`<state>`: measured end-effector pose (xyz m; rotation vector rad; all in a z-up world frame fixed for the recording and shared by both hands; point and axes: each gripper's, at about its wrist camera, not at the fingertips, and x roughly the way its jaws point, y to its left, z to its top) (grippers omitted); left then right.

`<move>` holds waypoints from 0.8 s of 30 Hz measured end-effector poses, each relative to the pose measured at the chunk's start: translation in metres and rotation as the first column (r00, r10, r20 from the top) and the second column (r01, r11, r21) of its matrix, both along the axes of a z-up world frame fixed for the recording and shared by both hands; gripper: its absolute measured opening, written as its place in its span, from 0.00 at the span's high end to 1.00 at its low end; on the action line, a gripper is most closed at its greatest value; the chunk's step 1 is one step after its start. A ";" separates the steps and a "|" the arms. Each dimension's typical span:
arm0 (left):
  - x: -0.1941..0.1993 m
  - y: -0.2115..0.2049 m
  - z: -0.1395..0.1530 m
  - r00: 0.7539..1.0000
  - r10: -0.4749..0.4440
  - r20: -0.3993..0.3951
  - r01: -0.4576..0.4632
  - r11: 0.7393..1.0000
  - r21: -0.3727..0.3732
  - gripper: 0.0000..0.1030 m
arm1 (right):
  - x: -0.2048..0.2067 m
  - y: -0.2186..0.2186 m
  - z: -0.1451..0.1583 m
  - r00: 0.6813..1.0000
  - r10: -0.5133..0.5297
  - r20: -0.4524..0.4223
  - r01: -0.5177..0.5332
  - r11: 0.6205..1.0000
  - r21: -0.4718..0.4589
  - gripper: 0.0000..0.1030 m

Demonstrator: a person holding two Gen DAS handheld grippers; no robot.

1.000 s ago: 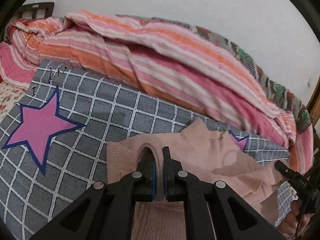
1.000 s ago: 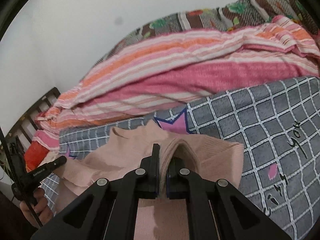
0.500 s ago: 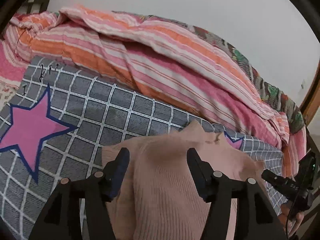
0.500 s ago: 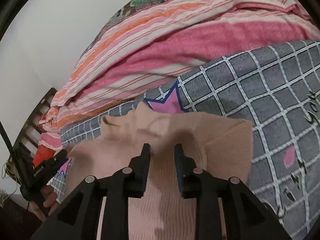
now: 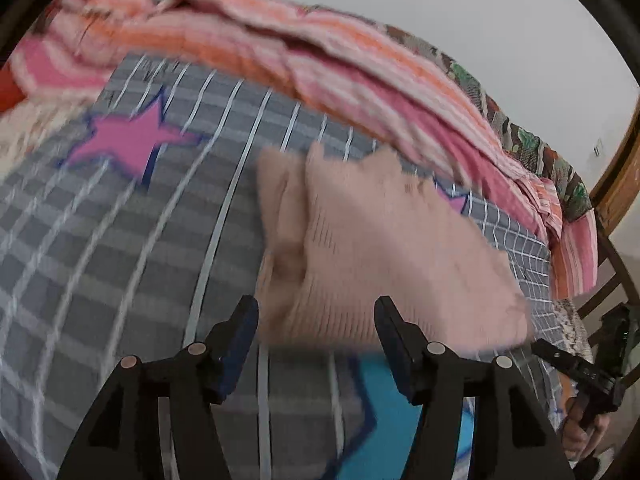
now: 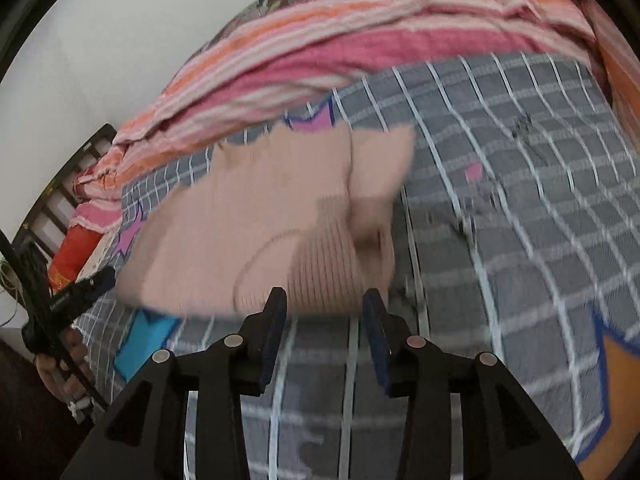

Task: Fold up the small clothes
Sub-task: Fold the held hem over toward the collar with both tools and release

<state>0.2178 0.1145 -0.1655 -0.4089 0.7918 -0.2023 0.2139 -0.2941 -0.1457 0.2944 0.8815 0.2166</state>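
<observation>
A small pale pink knitted sweater (image 5: 384, 248) lies folded on the grey checked bedspread (image 5: 132, 264); it also shows in the right wrist view (image 6: 260, 232). My left gripper (image 5: 314, 320) is open and empty, its jaws wide apart just short of the sweater's near edge. My right gripper (image 6: 324, 308) is open and empty, also just short of the near edge. Each gripper shows at the side of the other's view, the right gripper (image 5: 576, 364) and the left gripper (image 6: 76, 292). Both views are motion-blurred.
A pink and orange striped blanket (image 5: 340, 64) is bunched along the far side of the bed against a white wall. The bedspread carries pink, blue and orange stars. A dark headboard (image 6: 68, 184) and a red cushion (image 6: 76, 252) are at the left in the right wrist view.
Both grippers were shut on the sweater's edge, then opened and let it go. Both have since pulled back toward me, leaving the sweater lying folded on the bedspread.
</observation>
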 end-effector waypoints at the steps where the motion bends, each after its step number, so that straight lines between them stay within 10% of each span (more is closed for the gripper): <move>1: -0.008 0.002 -0.008 1.000 -0.003 -0.014 0.003 0.999 -0.032 0.44 | -0.003 0.000 -0.005 1.000 -0.001 -0.014 0.001 1.000 0.021 0.62; 14: 0.032 -0.003 -0.027 0.999 0.021 -0.036 -0.028 0.980 -0.197 0.42 | 0.041 -0.007 -0.032 0.990 -0.106 -0.095 0.129 0.950 0.283 0.53; 19: 0.049 -0.002 -0.027 0.995 0.055 -0.079 -0.067 0.984 -0.163 0.84 | 0.069 -0.006 -0.039 0.981 -0.125 -0.150 0.166 0.936 0.309 0.85; 24: 0.032 -0.002 -0.012 0.998 0.050 -0.035 -0.055 0.988 -0.145 0.90 | 0.061 -0.002 -0.027 0.988 -0.098 -0.117 0.131 0.940 0.314 0.91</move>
